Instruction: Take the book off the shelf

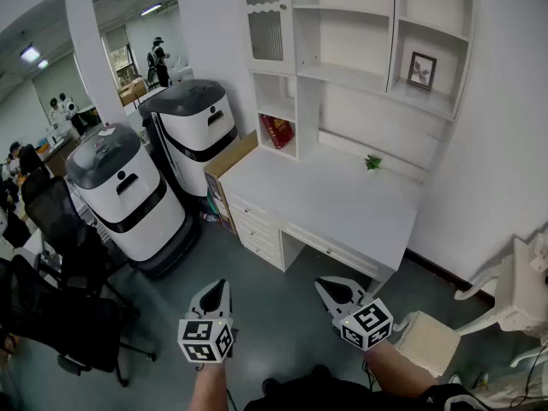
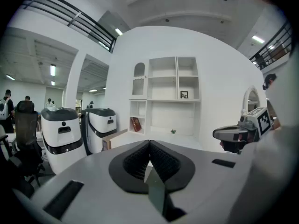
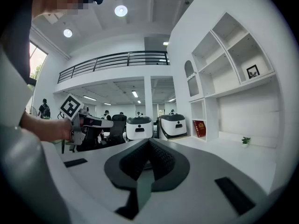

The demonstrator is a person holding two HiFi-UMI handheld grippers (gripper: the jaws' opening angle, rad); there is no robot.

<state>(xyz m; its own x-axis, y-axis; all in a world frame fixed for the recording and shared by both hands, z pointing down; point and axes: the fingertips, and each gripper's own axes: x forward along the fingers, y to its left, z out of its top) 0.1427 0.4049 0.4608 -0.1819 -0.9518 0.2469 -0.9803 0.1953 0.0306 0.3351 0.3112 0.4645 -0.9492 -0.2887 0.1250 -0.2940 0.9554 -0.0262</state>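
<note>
White desk and hutch [image 1: 342,199] are sitting ahead of you across the grey floor, and you're standing well back with both tools held low. Your left gripper [image 1: 220,288] is showing its jaws pressed together with nothing between them, and your right gripper [image 1: 329,287] is doing the same, so both will need opening before any grab. The red book [image 1: 276,131] is leaning at a tilt in the lowest open compartment on the hutch's left side, spine toward you, with free space beside it. It's looking like a hardback: stiff, probably moderately heavy for one pair of jaws, and its cover may be smooth enough to slip. I'd be aiming to pinch across the spine near the upper end, where it's leaning clear of the wall, and squeezing firmly. That compartment is looking narrow, with upright panels on both sides and a shelf overhead, so you're drawing it straight out toward you. The desktop in front is lying bare, the small plant [image 1: 372,162] is sitting well apart to the right, and a cardboard box [image 1: 229,163] and two tall machines [image 1: 128,191] are crowding the desk's left end.
</note>
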